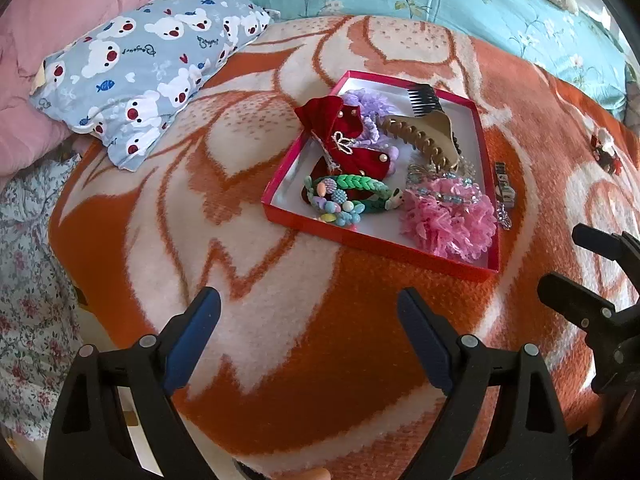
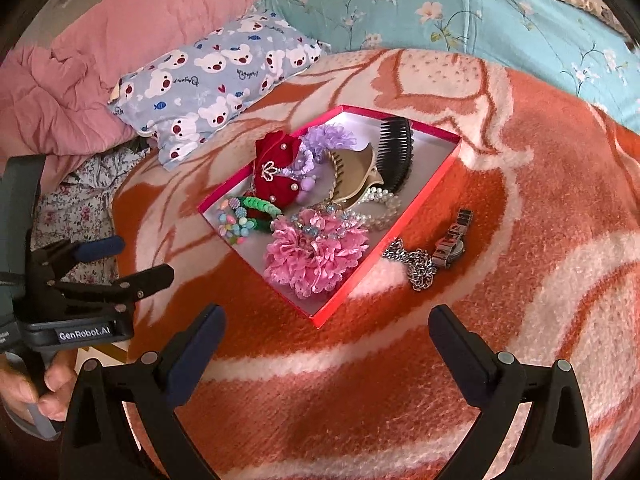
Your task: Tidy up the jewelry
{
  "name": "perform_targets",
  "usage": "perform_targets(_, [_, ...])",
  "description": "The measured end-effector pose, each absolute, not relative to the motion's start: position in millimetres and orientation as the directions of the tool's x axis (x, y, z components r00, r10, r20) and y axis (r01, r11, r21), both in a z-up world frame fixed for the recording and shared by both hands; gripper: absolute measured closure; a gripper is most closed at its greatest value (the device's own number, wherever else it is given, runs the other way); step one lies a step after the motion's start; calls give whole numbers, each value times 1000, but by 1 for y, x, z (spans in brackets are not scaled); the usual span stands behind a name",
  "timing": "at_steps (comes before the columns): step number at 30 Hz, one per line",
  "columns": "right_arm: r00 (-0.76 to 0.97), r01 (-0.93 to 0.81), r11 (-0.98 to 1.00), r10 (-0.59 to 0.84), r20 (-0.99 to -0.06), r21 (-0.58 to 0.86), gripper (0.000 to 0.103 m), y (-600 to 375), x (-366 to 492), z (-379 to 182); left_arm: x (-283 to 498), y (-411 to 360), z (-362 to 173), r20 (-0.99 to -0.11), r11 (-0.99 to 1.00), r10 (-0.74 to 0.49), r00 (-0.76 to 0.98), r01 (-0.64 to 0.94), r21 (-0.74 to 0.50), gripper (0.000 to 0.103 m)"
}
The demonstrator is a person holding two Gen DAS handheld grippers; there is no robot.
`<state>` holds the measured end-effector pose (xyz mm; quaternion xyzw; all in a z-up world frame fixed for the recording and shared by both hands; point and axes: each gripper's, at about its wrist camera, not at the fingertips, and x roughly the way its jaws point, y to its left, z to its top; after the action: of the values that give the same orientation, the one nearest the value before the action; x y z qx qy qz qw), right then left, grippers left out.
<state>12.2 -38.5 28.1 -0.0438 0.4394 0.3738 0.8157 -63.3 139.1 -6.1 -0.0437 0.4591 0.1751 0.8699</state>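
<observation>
A shallow red box (image 1: pixel 376 249) (image 2: pixel 425 195) lies on the orange and white blanket. It holds a red velvet bow (image 1: pixel 344 136), a purple scrunchie (image 1: pixel 368 100), a tan claw clip (image 1: pixel 420 136), a black comb (image 2: pixel 396 152), a pink flower scrunchie (image 2: pixel 316 256) and bead bracelets (image 1: pixel 336 208). Right of the box, on the blanket, lie a silver chain (image 2: pixel 416 268) and a block-link piece (image 2: pixel 452 240). My left gripper (image 1: pixel 308 300) (image 2: pixel 136 260) hovers open in front of the box. Nearer the chain, my right gripper (image 2: pixel 328 320) (image 1: pixel 572 264) is open too, with nothing between its fingers.
A blue bear-print pillow (image 1: pixel 152 68) and a pink quilt (image 2: pixel 80 72) lie to the left behind the box. A teal floral cover (image 2: pixel 460 12) runs along the back. A small red and white trinket (image 1: pixel 606 152) sits far right on the blanket (image 2: pixel 560 200).
</observation>
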Motion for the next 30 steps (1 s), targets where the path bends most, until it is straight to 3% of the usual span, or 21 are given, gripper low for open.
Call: perform_targets(30, [355,-648,718,581,-732,256,1,-35,11,28,-67,132,4,-778,935,280,562,-343,89,12])
